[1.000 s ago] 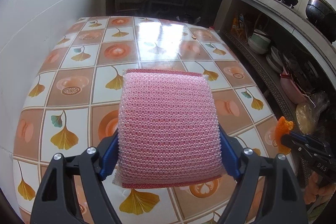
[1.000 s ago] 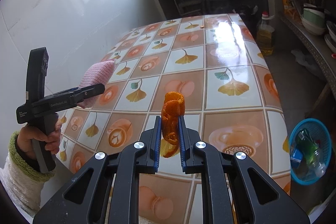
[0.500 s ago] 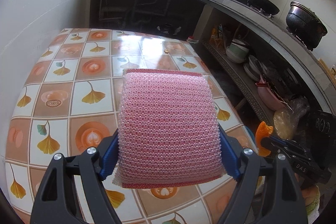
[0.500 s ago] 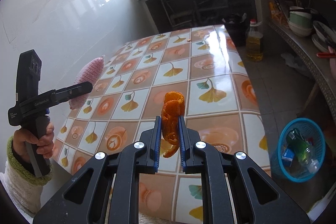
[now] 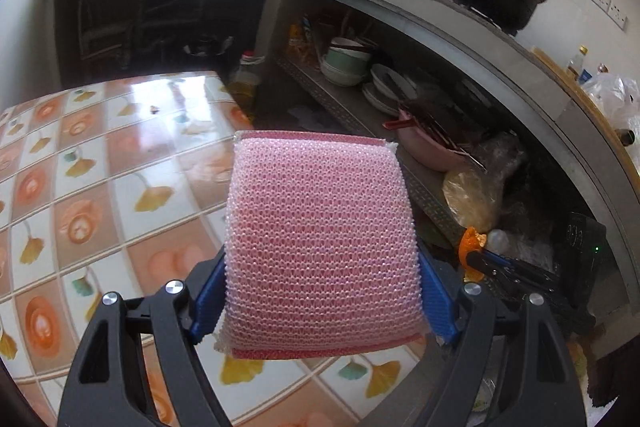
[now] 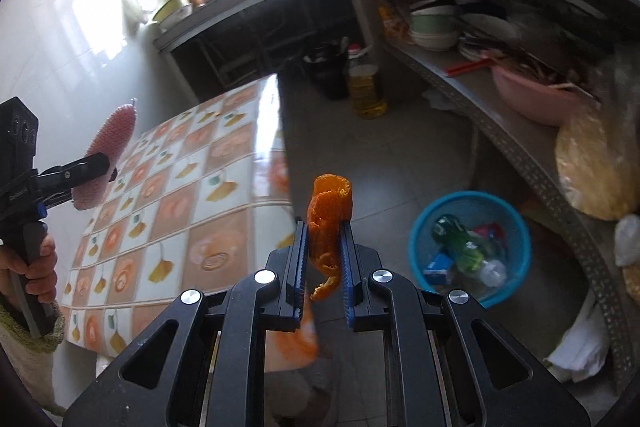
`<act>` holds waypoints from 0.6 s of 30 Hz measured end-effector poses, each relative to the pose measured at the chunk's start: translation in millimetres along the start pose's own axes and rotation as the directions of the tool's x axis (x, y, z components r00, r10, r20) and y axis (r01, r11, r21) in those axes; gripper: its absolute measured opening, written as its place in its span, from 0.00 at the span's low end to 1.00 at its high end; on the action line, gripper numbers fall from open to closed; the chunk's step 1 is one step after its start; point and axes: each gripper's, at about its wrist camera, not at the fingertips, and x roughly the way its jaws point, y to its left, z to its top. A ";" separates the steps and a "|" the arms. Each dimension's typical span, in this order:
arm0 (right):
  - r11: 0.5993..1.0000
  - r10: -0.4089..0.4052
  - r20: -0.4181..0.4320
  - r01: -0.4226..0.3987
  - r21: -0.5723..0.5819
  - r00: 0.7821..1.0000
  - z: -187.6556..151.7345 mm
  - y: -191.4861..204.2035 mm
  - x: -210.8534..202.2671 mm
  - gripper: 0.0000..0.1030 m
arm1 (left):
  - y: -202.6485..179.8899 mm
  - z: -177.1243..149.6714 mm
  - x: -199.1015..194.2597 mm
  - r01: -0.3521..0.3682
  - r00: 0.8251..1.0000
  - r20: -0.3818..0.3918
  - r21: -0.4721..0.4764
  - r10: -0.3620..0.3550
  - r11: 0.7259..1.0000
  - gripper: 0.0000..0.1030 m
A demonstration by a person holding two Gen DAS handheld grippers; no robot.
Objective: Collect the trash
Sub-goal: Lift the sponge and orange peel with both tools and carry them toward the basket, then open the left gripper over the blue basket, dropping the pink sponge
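— What does the left gripper (image 5: 322, 303) have?

— Its blue-padded fingers (image 5: 206, 297) are clamped on the two sides of a pink, mesh-covered rectangular scrubbing sponge (image 5: 320, 243). The sponge fills the centre of the left wrist view and is held up above the glossy surface tiled in orange and white with ginkgo-leaf prints (image 5: 100, 187), which spreads over the left half of that frame.

— And the right gripper (image 6: 324, 255)?

— Its fingers (image 6: 299, 259) are squeezed on a curled strip of orange peel (image 6: 330, 223), standing upright between them just above the lower centre of the right wrist view. The peel's top rises past the fingertips and a loose end dangles below.

— Where is it relative to the tiled surface?

— Past its right edge, over the grey floor. The tiles lie in the left half of that frame.

— Any bin in sight?

— A round blue plastic mesh wastebasket (image 6: 468, 203) stands on the floor at the right of the peel, lower right of centre, beside the grey shelf. It holds a green bottle (image 6: 456, 239) and other wrappers.

— Can each gripper see the other?

— Yes. The left one shows at the left edge of the right wrist view, gripped in a bare hand (image 6: 36, 267); the right one with its peel sits at the lower right of the left wrist view.
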 end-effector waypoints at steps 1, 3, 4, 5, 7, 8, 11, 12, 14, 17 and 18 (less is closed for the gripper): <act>0.999 -0.032 0.002 0.032 0.022 0.999 -2.5 -14.3 -2.7 0.13 | -8.9 3.4 11.7 0.020 1.000 -0.018 0.011 -0.020 1.000 0.76; 0.992 -0.108 -0.005 0.108 0.068 0.994 -9.5 -44.8 -6.1 0.13 | -28.1 11.5 42.7 0.061 0.996 -0.071 0.029 -0.059 0.998 0.76; 0.986 -0.142 -0.013 0.142 0.088 0.990 -13.6 -58.1 -6.5 0.13 | -36.1 14.9 58.0 0.081 0.992 -0.096 0.034 -0.078 0.996 0.76; 0.979 -0.170 -0.023 0.172 0.109 0.985 -18.5 -71.2 -6.2 0.13 | -47.7 18.7 78.6 0.101 0.986 -0.136 0.039 -0.095 0.994 0.76; 0.966 -0.209 -0.043 0.213 0.148 0.977 -29.6 -95.1 -6.1 0.13 | -67.3 24.2 111.8 0.130 0.973 -0.197 0.055 -0.117 0.990 0.76; 0.960 -0.219 -0.053 0.225 0.164 0.974 -34.2 -103.2 -4.7 0.13 | -76.7 25.8 127.8 0.141 0.966 -0.227 0.061 -0.124 0.988 0.77; 0.944 -0.237 -0.091 0.252 0.215 0.967 -47.8 -127.7 5.9 0.13 | -102.3 30.5 181.5 0.174 0.933 -0.330 0.064 -0.144 0.983 0.77; 0.940 -0.241 -0.100 0.258 0.225 0.965 -50.2 -132.4 10.1 0.13 | -110.8 31.2 199.6 0.171 0.922 -0.364 0.073 -0.133 0.983 0.77; 0.934 -0.239 -0.115 0.261 0.245 0.964 -56.1 -142.2 17.7 0.13 | -127.8 30.2 232.4 0.173 0.901 -0.418 0.110 -0.112 0.979 0.77; 0.928 -0.235 -0.131 0.262 0.265 0.963 -61.6 -152.4 26.4 0.13 | -150.0 26.7 285.2 0.176 0.857 -0.508 0.133 -0.085 0.975 0.77; 0.926 -0.233 -0.137 0.263 0.273 0.963 -63.2 -156.0 30.4 0.13 | -156.8 25.1 302.4 0.177 0.843 -0.533 0.145 -0.074 0.974 0.77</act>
